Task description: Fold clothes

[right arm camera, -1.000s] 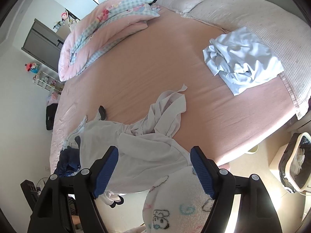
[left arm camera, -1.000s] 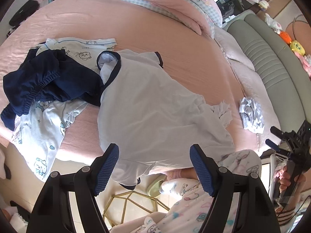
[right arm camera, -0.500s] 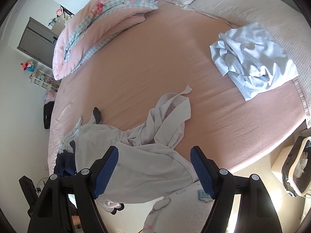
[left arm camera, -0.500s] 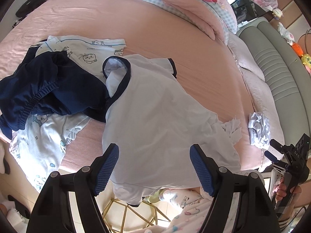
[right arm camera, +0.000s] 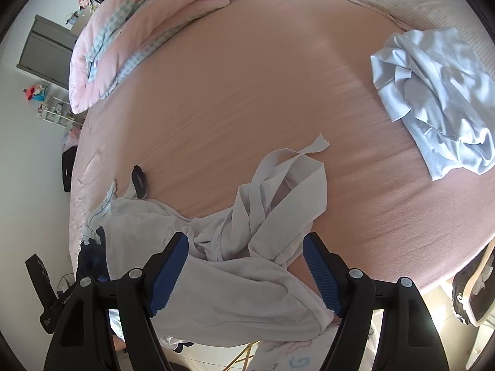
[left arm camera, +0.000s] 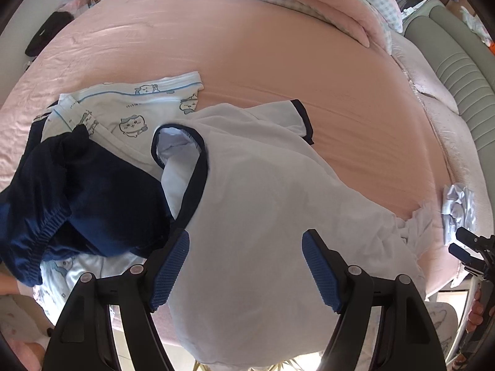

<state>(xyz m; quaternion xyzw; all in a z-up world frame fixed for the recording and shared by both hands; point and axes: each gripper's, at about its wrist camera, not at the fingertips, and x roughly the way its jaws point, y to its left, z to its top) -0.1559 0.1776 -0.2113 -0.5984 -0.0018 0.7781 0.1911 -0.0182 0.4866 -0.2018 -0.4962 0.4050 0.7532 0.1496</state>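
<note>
Hovering wide and empty over the bed's [left arm camera: 278,61] near edge, the left gripper [left arm camera: 246,266] and right gripper [right arm camera: 246,270] should each pinch a hem corner of the white shirt [left arm camera: 263,201], avoiding the navy shorts [left arm camera: 86,191] beyond.

Left tool [left arm camera: 246,270] hovers open above white shirt [left arm camera: 266,204] on bed [left arm camera: 278,61].

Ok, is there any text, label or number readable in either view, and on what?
None fully readable.
Cartoon-print pyjamas: small marks above one cat face, too small to read.
Black device at the bed's left edge: white lettering, too blurred to read.
White shirt: no print visible.
</note>
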